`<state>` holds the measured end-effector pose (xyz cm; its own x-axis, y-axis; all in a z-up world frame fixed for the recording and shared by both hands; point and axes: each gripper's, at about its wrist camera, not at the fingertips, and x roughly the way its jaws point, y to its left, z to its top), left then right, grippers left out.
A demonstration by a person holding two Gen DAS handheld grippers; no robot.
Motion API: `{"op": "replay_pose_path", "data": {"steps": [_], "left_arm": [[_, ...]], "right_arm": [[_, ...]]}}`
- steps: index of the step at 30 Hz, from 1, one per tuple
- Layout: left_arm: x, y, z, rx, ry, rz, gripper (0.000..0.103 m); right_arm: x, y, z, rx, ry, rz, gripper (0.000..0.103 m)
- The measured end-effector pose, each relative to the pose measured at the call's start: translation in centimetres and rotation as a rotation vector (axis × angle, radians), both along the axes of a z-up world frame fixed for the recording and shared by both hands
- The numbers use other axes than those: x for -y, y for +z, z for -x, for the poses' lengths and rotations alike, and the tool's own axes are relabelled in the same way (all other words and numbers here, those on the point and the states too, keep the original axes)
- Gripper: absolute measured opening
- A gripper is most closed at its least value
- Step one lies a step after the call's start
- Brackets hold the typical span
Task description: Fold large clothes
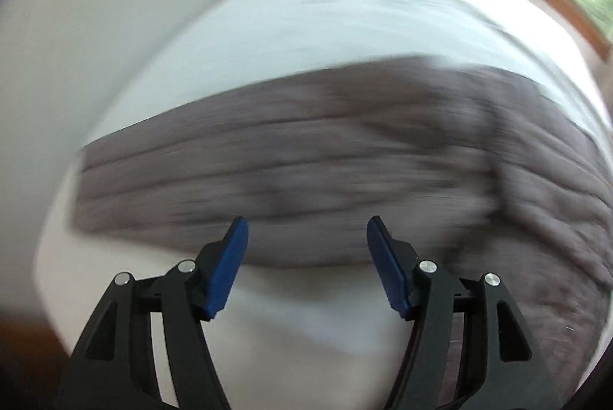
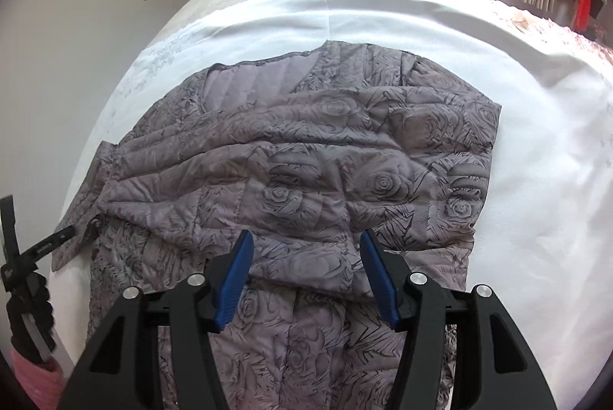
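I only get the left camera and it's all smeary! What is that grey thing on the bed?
Observer: It is a quilted grey jacket printed with roses, lying flat on the white sheet.
Child: Is it folded already?
Observer: Partly. One sleeve lies folded across the front.
Child: Is the other grabber holding it?
Observer: No. The right gripper is open above the jacket's lower part, with nothing between its fingers.
Child: Can you see my grabber from there?
Observer: Yes, a black part of the left gripper shows at the jacket's left edge.
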<state>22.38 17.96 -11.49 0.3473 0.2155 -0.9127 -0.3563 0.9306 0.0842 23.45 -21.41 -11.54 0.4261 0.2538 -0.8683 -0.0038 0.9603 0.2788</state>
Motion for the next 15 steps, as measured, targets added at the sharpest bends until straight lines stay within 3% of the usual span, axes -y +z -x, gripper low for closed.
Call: {"op": "replay_pose_path", "data": {"steps": [4,8,11,15], "left_arm": [[-8.2,-0.1,2.5,-0.024,0.192,-0.044,0.069],[-15.7,-1.3,4.6,-0.054,0.363,-0.015,0.072],[-20.2,-2.4,5.6,-0.037,0.479,0.086,0.072],[-23.0,-3.6,5.6,0.017,0.544,0.214,0.072]], "right_arm": [[-1.3,-0.1,-0.1,-0.014,0.032,0.003,0.058],[-2.4,-0.3,-0.1,-0.019,0.056,0.014,0.058],[-2.7,-0.4,-0.2,-0.023,0.056,0.019,0.058],[-2.5,-0.5,-0.3,-0.033,0.046,0.022,0.058]]}}
